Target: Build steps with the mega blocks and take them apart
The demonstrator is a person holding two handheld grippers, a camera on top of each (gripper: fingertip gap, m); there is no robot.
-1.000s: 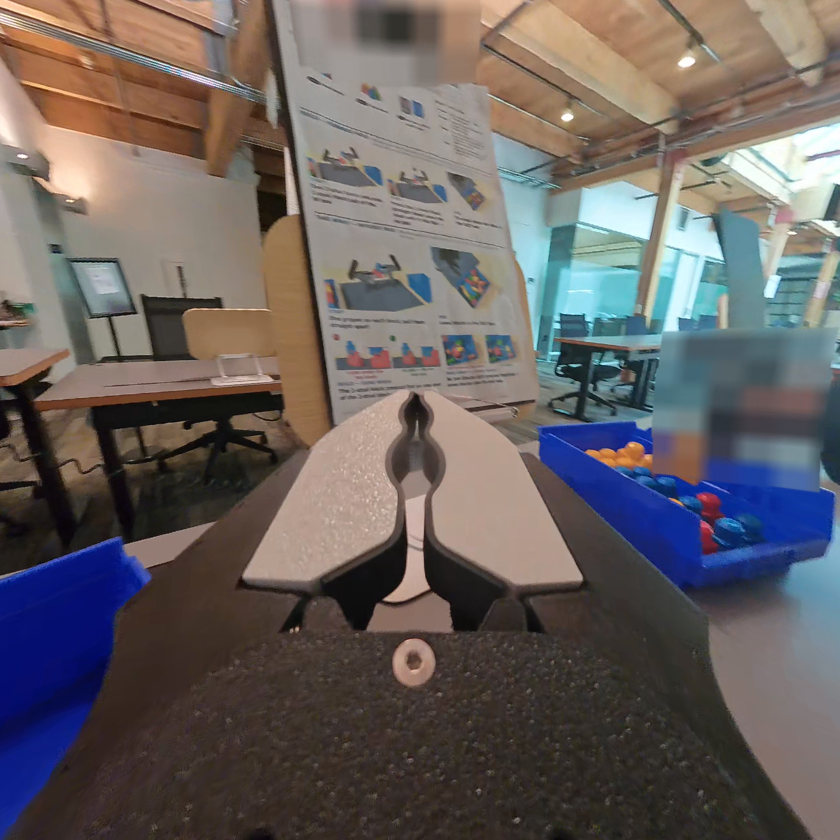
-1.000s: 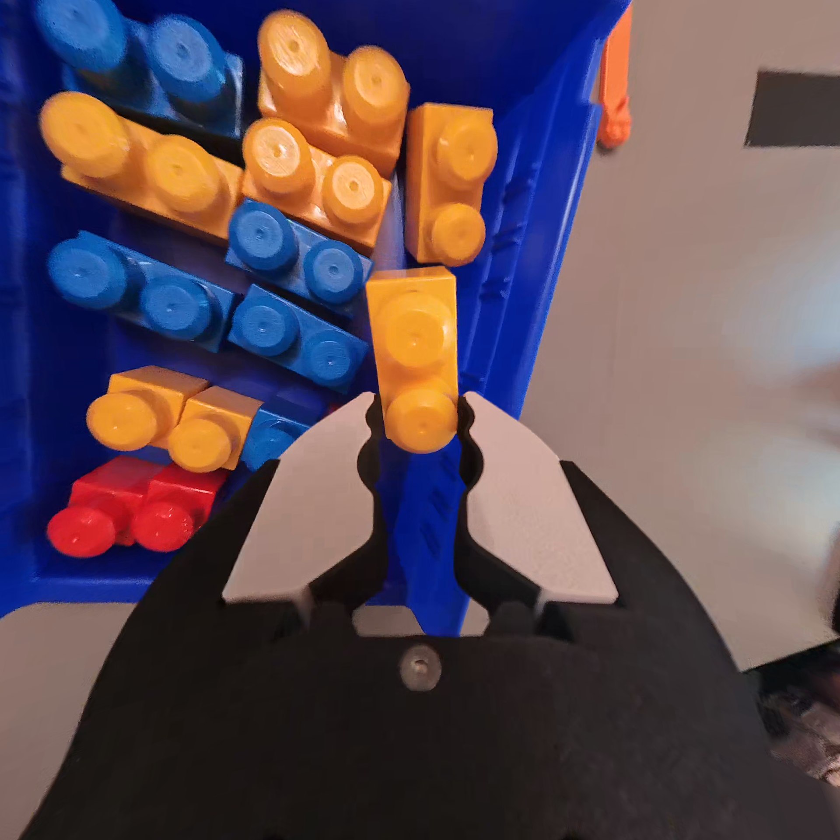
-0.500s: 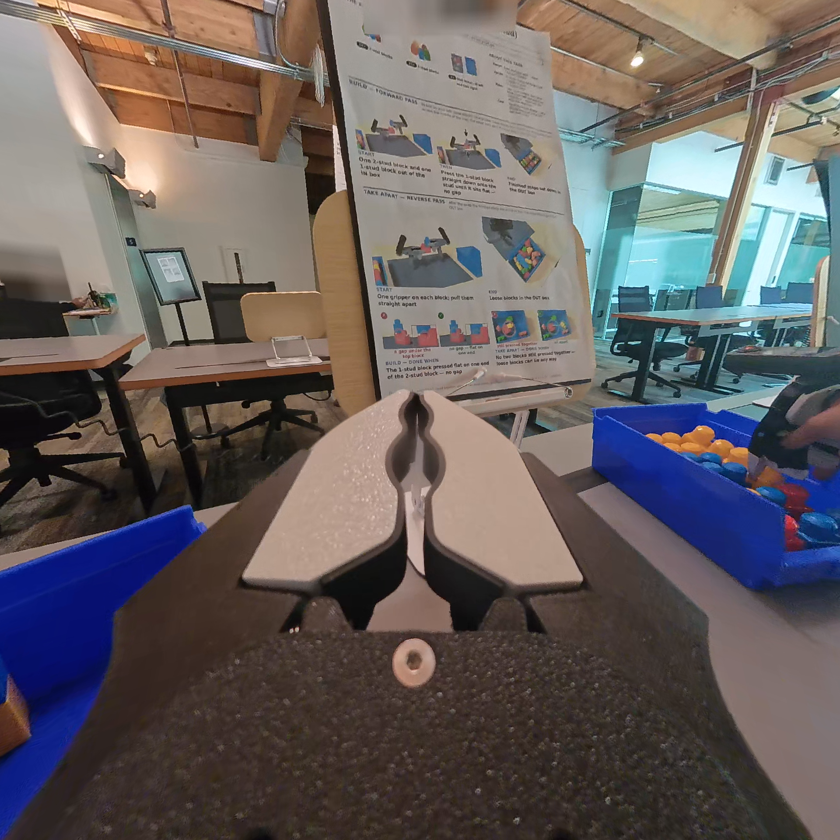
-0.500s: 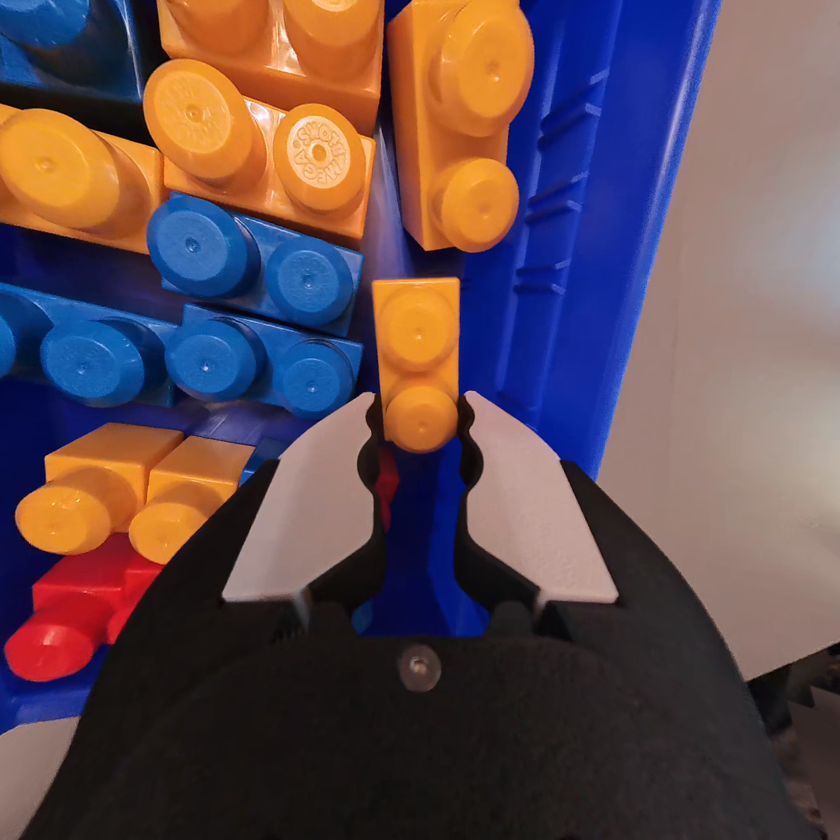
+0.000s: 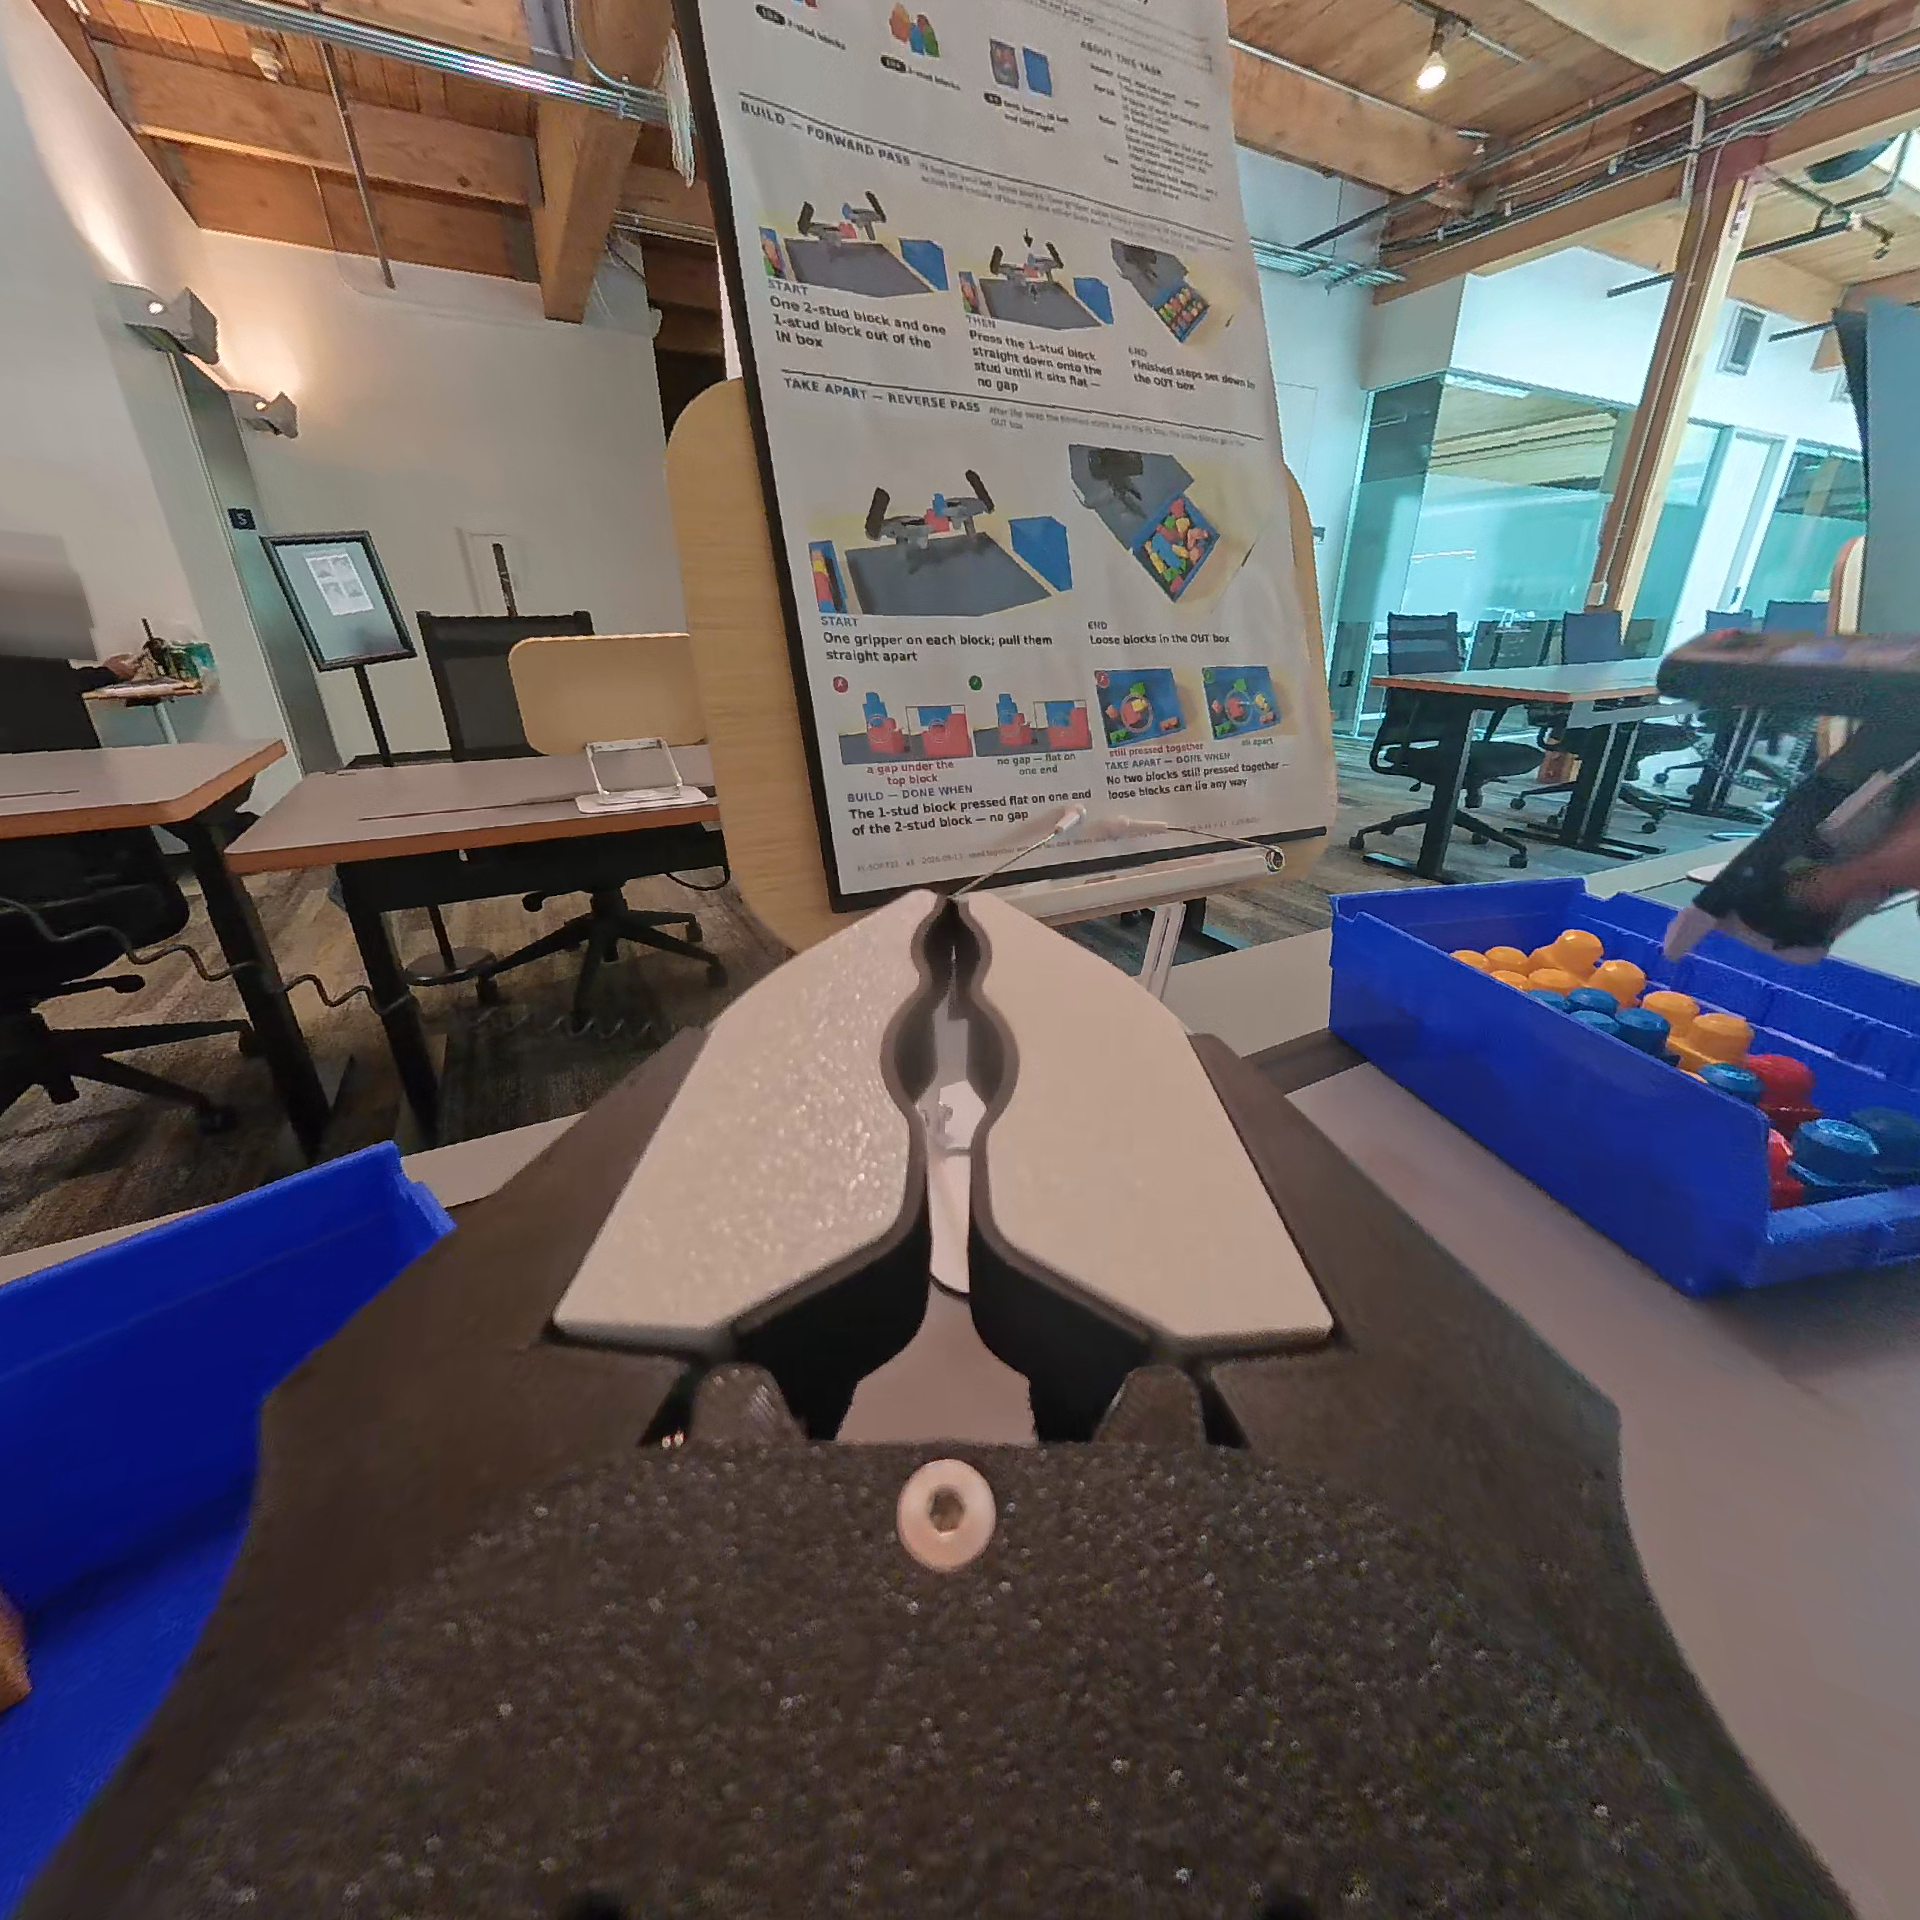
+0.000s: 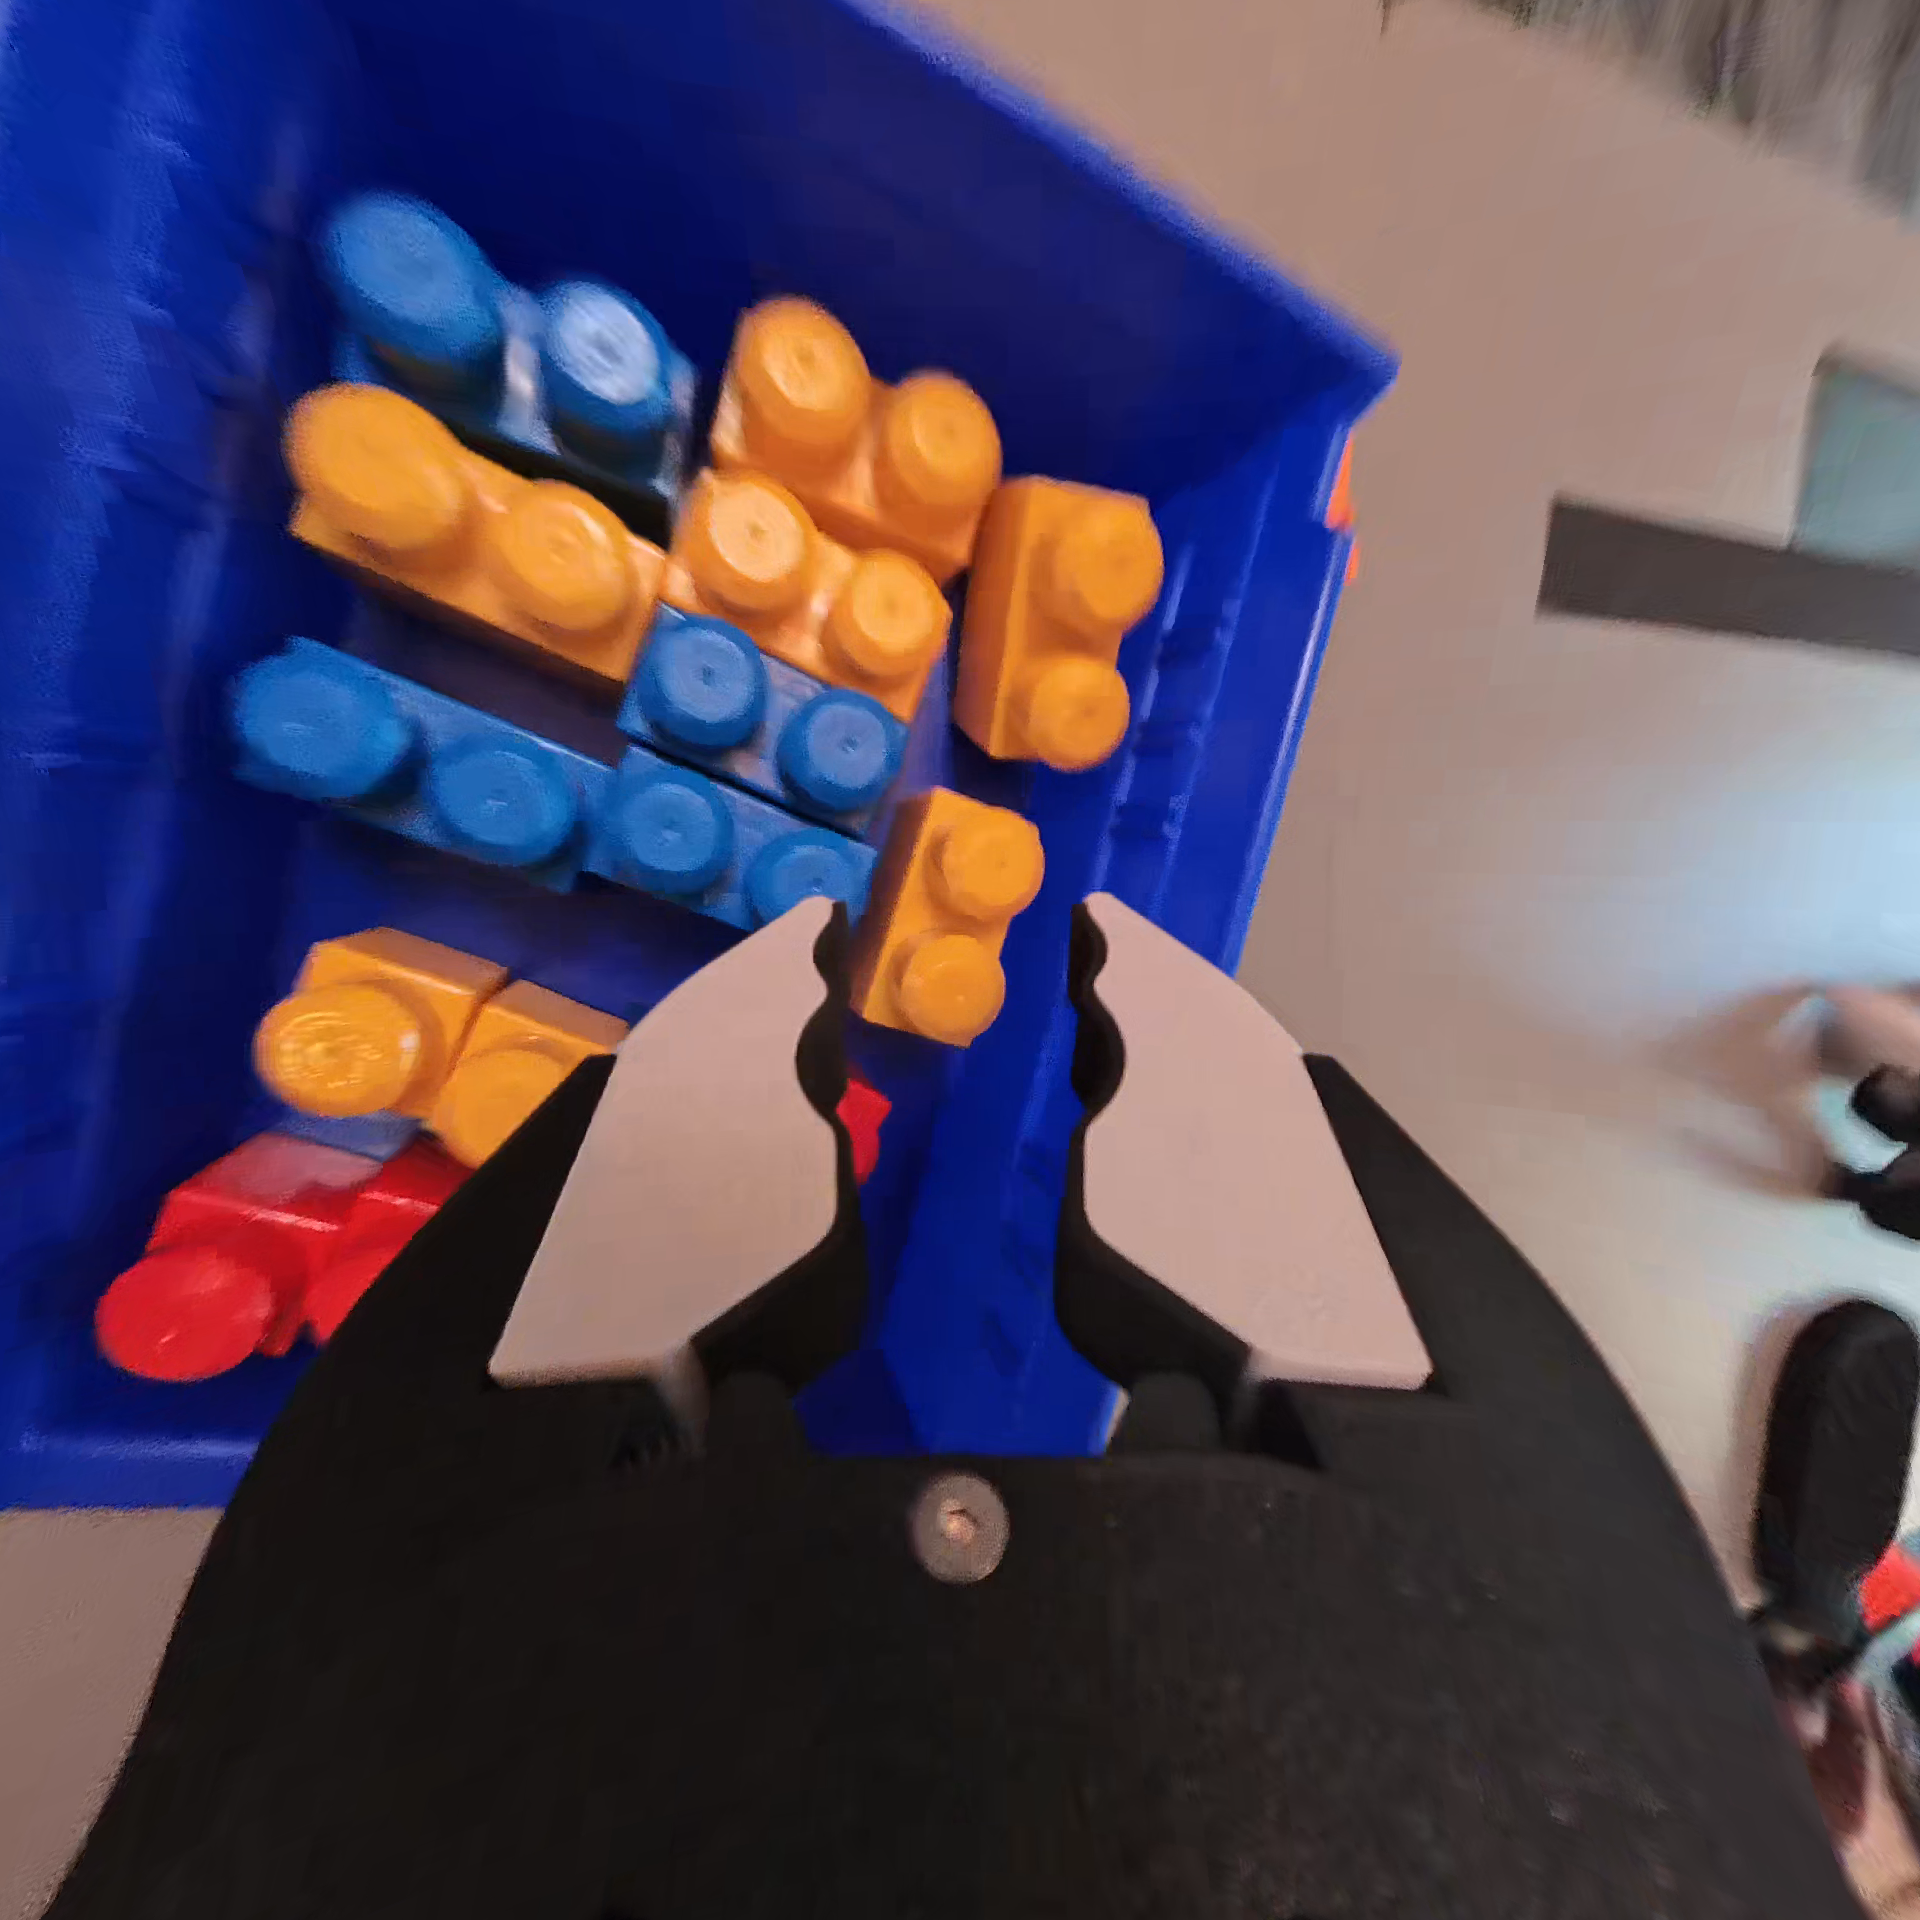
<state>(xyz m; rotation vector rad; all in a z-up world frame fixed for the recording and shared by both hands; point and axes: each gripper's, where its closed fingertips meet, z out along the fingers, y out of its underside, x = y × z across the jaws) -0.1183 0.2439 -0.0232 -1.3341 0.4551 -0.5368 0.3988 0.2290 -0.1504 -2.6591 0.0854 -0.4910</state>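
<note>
In my left wrist view, daylight is pouring in through the glass walls [image 5: 1538,582] at right, and a ceiling spotlight [image 5: 1432,71] is glowing overhead. The instruction board [image 5: 997,436] is rendering sharp at centre, while wide-angle distortion is bowing the ceiling beams [image 5: 582,156] and desks [image 5: 457,821] toward the edges. My right gripper [image 5: 1704,940] is smearing at the right edge. In my right wrist view, motion blur is softening the blue bin [image 6: 1226,644] and the orange blocks [image 6: 852,436]; the tabletop [image 6: 1558,831] is reading pale, with soft shadow patches. My right gripper's fingers [image 6: 717,1122] are staying comparatively crisp.
</note>
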